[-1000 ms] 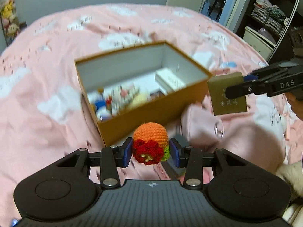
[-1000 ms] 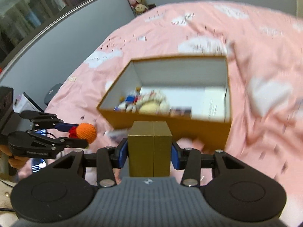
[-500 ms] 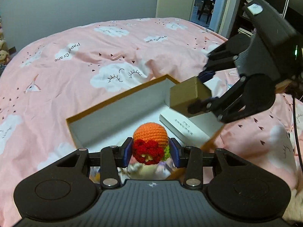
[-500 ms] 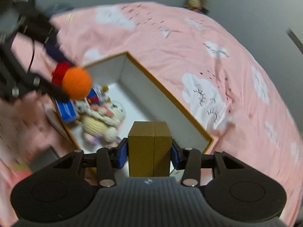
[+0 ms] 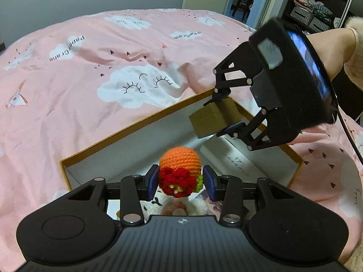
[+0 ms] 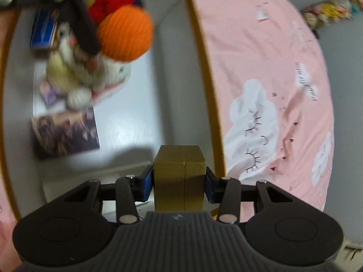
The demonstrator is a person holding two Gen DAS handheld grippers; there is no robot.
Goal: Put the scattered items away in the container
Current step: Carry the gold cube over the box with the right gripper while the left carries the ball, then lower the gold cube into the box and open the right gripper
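Both grippers have travelled from beside the container to above its open interior since the earlier frames, and the right one has rolled markedly.

Left gripper (image 5: 180, 182): jaws partly closed, blue pads pressed on either side of a crocheted toy (image 5: 179, 172), orange ball topped with red flower and a green leaf. It hangs over the near-left part of the container (image 5: 136, 122), an orange-edged cardboard box with white inner walls, resting on the bed cover (image 5: 90, 72).

Inside the container, left end: a cream knitted doll (image 6: 74, 68), a blue packet (image 6: 43, 30) and a dark printed card (image 6: 65, 133); print on these cannot be read. Right end: a white flat box (image 5: 236, 163) with faint lettering, illegible.

Right gripper (image 6: 179, 183): jaws partly closed, clamped on a gold box (image 6: 179, 179), held above the container's right end near its far rim. No lettering shows on it.

Bed cover: pink with white sleeping-eyed clouds, printed "Paper Crane".
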